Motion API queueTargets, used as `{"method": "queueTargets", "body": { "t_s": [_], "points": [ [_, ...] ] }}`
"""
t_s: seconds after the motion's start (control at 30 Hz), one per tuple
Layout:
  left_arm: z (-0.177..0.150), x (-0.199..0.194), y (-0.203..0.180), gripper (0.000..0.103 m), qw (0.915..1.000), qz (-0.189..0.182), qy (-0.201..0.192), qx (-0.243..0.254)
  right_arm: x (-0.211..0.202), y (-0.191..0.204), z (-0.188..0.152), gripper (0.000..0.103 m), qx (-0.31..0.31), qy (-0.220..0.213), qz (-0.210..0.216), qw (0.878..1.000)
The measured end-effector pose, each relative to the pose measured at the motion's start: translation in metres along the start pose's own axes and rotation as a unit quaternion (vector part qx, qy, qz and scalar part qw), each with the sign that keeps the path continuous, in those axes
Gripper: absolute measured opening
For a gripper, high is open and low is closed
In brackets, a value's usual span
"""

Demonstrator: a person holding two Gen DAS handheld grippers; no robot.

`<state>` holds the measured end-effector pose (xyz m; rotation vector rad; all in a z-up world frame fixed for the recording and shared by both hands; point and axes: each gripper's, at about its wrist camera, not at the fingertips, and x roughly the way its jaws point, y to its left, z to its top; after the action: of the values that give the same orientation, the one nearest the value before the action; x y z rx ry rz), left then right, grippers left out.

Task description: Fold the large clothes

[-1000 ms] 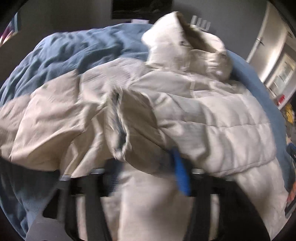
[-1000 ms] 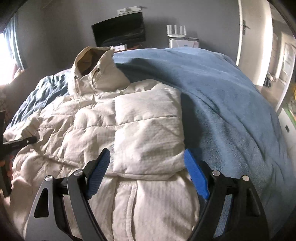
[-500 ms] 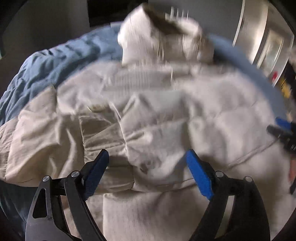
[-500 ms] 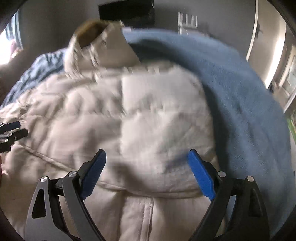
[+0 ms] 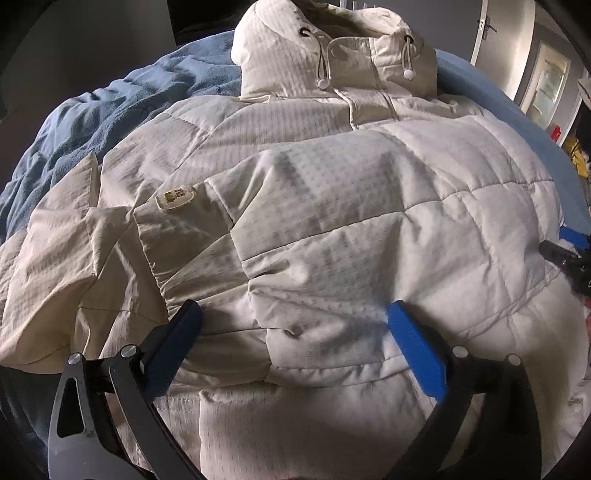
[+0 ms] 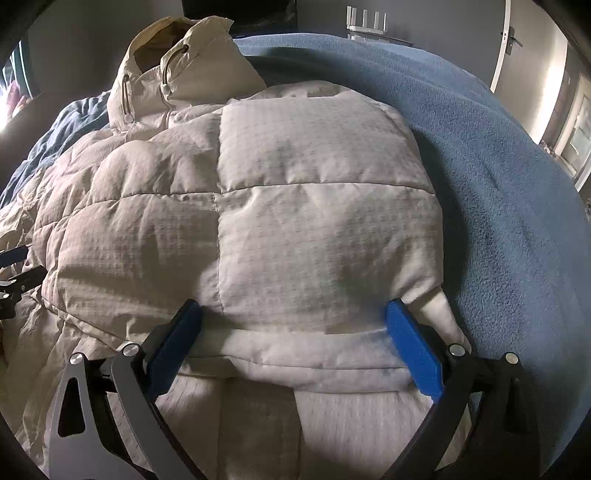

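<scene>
A cream quilted hooded jacket (image 5: 332, 177) lies face up on a blue blanket (image 5: 110, 110), its hood (image 5: 332, 48) at the far end. One sleeve is folded across its chest. My left gripper (image 5: 293, 308) hovers low over the folded sleeve's lower end. Its jaws are opening wide, with fabric between them but not pinched. In the right wrist view, my right gripper (image 6: 293, 306) sits over the jacket's (image 6: 295, 184) folded side near the hem. Its jaws are opening too, and the pads press nothing. Each gripper shows at the edge of the other's view.
The blue blanket (image 6: 498, 184) covers the bed to the right of the jacket and bunches up at the far left. Behind the bed stand a grey wall, a dark screen (image 6: 240, 11) and a white router (image 6: 365, 26). A door (image 6: 509, 44) is at the right.
The left gripper has let go of the sleeve cuff, which now lies across the jacket's front. Both pairs of jaws have spread wider and both grippers have sunk closer to the jacket.
</scene>
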<state>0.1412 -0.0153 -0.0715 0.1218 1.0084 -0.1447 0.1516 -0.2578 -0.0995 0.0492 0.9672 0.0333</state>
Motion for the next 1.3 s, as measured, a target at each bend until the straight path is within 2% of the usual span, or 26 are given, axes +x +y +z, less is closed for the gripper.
{"method": "queueTargets", "body": {
  "t_s": [0.1,0.17,0.23,0.33,0.4,0.53,0.67,0.73,0.8,0.93,0.97,1.03,1.07,1.23,1.3],
  "points": [
    [0.0,-0.004,-0.003,0.097,0.9999,0.01,0.005,0.013,-0.011,0.001,-0.004,0.096,0.003,-0.007,-0.01,1.0],
    [0.0,-0.019,-0.003,0.097,0.9992,0.031,-0.001,0.024,-0.025,0.002,-0.008,0.096,0.008,-0.02,-0.011,1.0],
    [0.0,-0.039,0.005,0.097,0.999,0.036,-0.015,0.022,-0.043,0.001,-0.012,0.096,0.018,-0.04,0.001,0.999],
    [0.004,-0.081,0.041,0.097,0.9986,0.022,-0.046,-0.013,-0.069,-0.003,-0.017,0.096,0.047,-0.066,0.031,0.996],
    [0.008,-0.11,0.08,0.097,0.9959,0.036,-0.063,-0.055,-0.082,-0.002,-0.019,0.096,0.067,-0.075,0.052,0.994],
    [0.003,-0.161,0.172,0.097,0.9818,0.063,-0.093,-0.153,-0.102,0.02,-0.019,0.096,0.073,-0.075,0.095,0.99],
    [-0.019,-0.195,0.248,0.096,0.9607,0.161,-0.104,-0.201,-0.117,0.05,-0.015,0.096,0.045,-0.084,0.118,0.988],
    [-0.035,-0.199,0.279,0.096,0.9514,0.173,-0.098,-0.235,-0.12,0.064,-0.015,0.096,0.033,-0.086,0.124,0.988],
    [-0.055,-0.197,0.313,0.096,0.9403,0.156,-0.089,-0.289,-0.119,0.079,-0.018,0.096,0.011,-0.083,0.117,0.99],
    [-0.091,-0.179,0.363,0.096,0.9059,0.151,-0.078,-0.388,-0.111,0.097,-0.028,0.096,-0.033,-0.076,0.095,0.992],
    [-0.096,-0.176,0.369,0.096,0.9005,0.149,-0.078,-0.401,-0.108,0.1,-0.031,0.096,-0.041,-0.074,0.092,0.992],
    [-0.109,-0.163,0.385,0.096,0.887,0.135,-0.068,-0.436,-0.101,0.105,-0.035,0.096,-0.056,-0.069,0.086,0.992],
    [-0.117,-0.156,0.394,0.096,0.8765,0.119,-0.064,-0.462,-0.095,0.109,-0.038,0.096,-0.063,-0.063,0.083,0.993],
    [-0.139,-0.139,0.42,0.096,0.843,0.081,-0.077,-0.526,-0.071,0.124,-0.047,0.096,-0.1,-0.038,0.077,0.991],
    [-0.147,-0.127,0.429,0.091,0.8309,0.065,-0.071,-0.548,-0.064,0.128,-0.049,0.096,-0.107,-0.032,0.077,0.991]
  ]
}}
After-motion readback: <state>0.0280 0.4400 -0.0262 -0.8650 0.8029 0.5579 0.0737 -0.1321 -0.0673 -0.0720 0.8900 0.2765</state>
